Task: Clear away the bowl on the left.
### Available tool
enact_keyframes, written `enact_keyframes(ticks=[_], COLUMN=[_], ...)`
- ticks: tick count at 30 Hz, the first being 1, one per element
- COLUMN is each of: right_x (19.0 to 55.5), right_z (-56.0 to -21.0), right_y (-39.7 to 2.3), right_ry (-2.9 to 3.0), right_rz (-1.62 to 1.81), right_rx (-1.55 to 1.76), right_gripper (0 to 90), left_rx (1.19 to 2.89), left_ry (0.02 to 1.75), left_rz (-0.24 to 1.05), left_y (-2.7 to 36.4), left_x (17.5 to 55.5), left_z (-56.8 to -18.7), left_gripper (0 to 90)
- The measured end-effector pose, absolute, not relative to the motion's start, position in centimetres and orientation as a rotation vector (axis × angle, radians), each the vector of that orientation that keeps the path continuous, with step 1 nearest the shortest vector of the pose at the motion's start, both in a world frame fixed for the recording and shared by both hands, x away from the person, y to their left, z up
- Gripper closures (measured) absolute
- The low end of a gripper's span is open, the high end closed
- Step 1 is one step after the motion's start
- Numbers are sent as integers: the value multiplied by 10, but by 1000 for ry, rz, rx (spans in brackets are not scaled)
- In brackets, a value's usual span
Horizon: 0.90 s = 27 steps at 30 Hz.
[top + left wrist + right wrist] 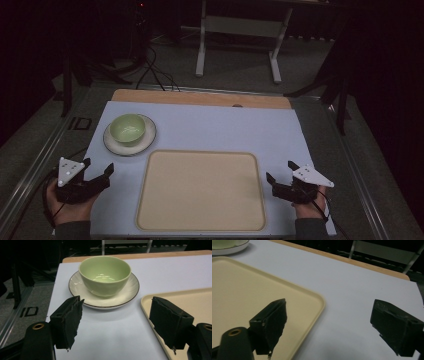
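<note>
Left gripper view: "ID" marking beside table.

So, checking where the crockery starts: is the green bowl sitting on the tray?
No, the green bowl sits on a white plate beside the tray.

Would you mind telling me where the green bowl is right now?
In the high view, the green bowl sits on a white plate at the table's far left, beyond the left gripper and beside the tray's far left corner.

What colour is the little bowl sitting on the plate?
Pale green. The bowl shows best in the left gripper view, standing on a white plate with a dark rim.
</note>
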State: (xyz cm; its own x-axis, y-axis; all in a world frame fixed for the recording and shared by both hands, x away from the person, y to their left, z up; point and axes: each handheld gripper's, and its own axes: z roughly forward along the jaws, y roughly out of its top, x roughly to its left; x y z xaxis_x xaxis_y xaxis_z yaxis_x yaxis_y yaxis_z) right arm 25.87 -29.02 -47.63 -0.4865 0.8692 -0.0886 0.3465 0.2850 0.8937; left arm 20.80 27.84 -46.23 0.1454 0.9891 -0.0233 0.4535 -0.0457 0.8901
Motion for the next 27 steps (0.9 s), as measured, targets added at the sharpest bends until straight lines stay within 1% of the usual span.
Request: enact_keyframes(ticks=[8,13,22,27], right_x=[260,259,260,259], right_z=[-475,-475,-476,-476], right_y=[-289,-290,-288,-288], right_ry=[1964,1956,1965,1957], right_rz=[1163,1169,1157,1155], right_rx=[1090,1088,1083,1085], right_gripper=[133,134,135,135], left_rx=[1618,1576,1592,1586], left_ry=[1417,1462,1435,1436], left_rz=[839,834,825,821], left_y=[280,290,284,284], left_x=[209,212,216,218], left_z=[-463,-462,-453,-450], left_gripper=[265,271,285,310])
